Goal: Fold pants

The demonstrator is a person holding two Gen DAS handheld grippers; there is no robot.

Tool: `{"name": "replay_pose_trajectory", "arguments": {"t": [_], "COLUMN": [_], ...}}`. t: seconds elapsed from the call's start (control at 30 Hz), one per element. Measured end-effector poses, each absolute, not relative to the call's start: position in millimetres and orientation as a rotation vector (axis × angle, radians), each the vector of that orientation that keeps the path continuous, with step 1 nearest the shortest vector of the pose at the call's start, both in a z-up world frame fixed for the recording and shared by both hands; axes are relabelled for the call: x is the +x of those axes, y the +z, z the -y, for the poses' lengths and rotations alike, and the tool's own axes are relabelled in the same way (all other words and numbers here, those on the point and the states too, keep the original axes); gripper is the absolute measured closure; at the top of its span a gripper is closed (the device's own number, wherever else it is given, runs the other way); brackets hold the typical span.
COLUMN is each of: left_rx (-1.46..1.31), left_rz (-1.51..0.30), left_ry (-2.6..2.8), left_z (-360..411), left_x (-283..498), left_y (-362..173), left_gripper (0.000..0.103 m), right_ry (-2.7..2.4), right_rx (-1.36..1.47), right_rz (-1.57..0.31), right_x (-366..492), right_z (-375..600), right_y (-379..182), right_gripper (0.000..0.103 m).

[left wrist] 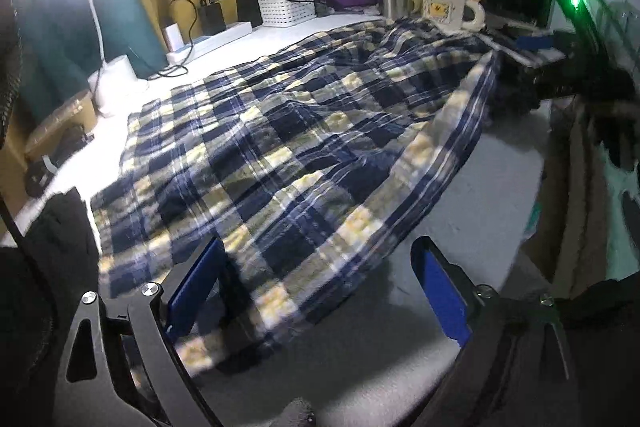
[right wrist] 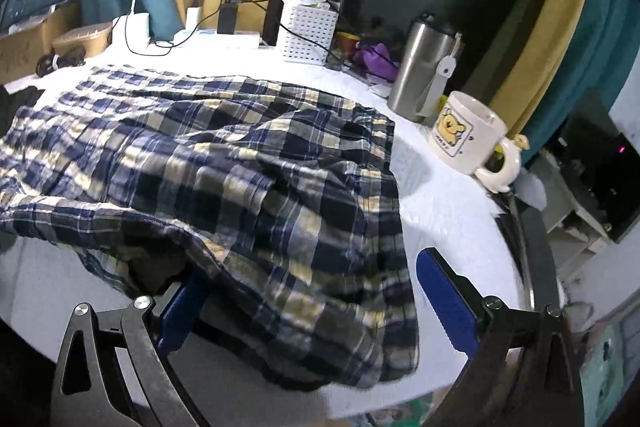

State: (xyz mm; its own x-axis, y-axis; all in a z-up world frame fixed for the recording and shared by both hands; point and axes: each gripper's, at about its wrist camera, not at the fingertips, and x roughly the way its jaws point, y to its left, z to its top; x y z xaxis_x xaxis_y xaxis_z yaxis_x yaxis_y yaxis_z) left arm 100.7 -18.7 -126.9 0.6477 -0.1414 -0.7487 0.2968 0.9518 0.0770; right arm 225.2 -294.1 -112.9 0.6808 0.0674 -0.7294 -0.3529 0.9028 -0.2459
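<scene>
Left wrist: pants (left wrist: pixel 280 131) corner between wide jaws; right jaws wide likewise.

A: so what's on the table (right wrist: pixel 436 211) rn? white top, right?

B: yep, white surface. plaid pants (right wrist: pixel 224 163) spread flat over most of it, center-left of frame, hem near the bottom edge.

A: and the back?

B: upper middle: white perforated basket (right wrist: pixel 306 33) w/ a power strip (right wrist: pixel 218 39) just left of it. lamp base (right wrist: pixel 134 27) upper left. steel tumbler (right wrist: pixel 424 67) upper right, bear mug (right wrist: pixel 466 133) just beside it, tilted-looking, prob the fisheye. purple cloth (right wrist: pixel 376 61) btw basket & tumbler.
</scene>
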Motion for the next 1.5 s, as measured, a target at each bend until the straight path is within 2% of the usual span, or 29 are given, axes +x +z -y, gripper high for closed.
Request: {"name": "replay_pose_trajectory", "arguments": {"t": [0.23,0.27,0.3,0.33,0.4,0.47,0.8,1.07,1.27,1.4,1.43,1.5], "left_rx": [0.263,0.248,0.243,0.242,0.221,0.188,0.053,0.016,-0.005,0.049,0.054,0.052], "left_rz": [-0.884,-0.881,-0.876,-0.878,-0.877,-0.856,-0.822,-0.830,-0.843,-0.858,-0.864,-0.877], "left_ry": [-0.134,-0.142,-0.149,-0.160,-0.177,-0.189,-0.251,-0.252,-0.262,-0.247,-0.248,-0.248], "left_z": [5,0,-2,-4,-6,-7,-17,-20,-22,-20,-20,-22], "left_x": [121,122,123,124,127,128,139,143,145,145,144,143], "left_y": [-137,-136,-134,-133,-127,-117,-89,-85,-84,-89,-91,-95], "left_gripper": [0.010,0.019,0.034,0.041,0.064,0.072,0.072,0.072,0.071,0.071,0.071,0.069], "right_ry": [0.294,0.301,0.305,0.308,0.312,0.314,0.432,0.491,0.468,0.424,0.414,0.416], "right_rx": [-0.343,-0.334,-0.329,-0.323,-0.305,-0.301,-0.293,-0.431,-0.522,-0.430,-0.411,-0.373], "right_rz": [-0.830,-0.837,-0.840,-0.842,-0.845,-0.841,-0.819,-0.791,-0.780,-0.817,-0.819,-0.839], "right_x": [238,237,237,235,229,222,183,166,169,183,186,192], "right_z": [305,307,309,311,316,318,284,230,220,247,256,271], "right_y": [-117,-117,-117,-117,-117,-116,-115,-134,-148,-143,-140,-137], "right_gripper": [0.003,0.003,0.003,0.003,0.003,0.001,0.000,0.000,0.000,0.001,0.001,0.013]}}
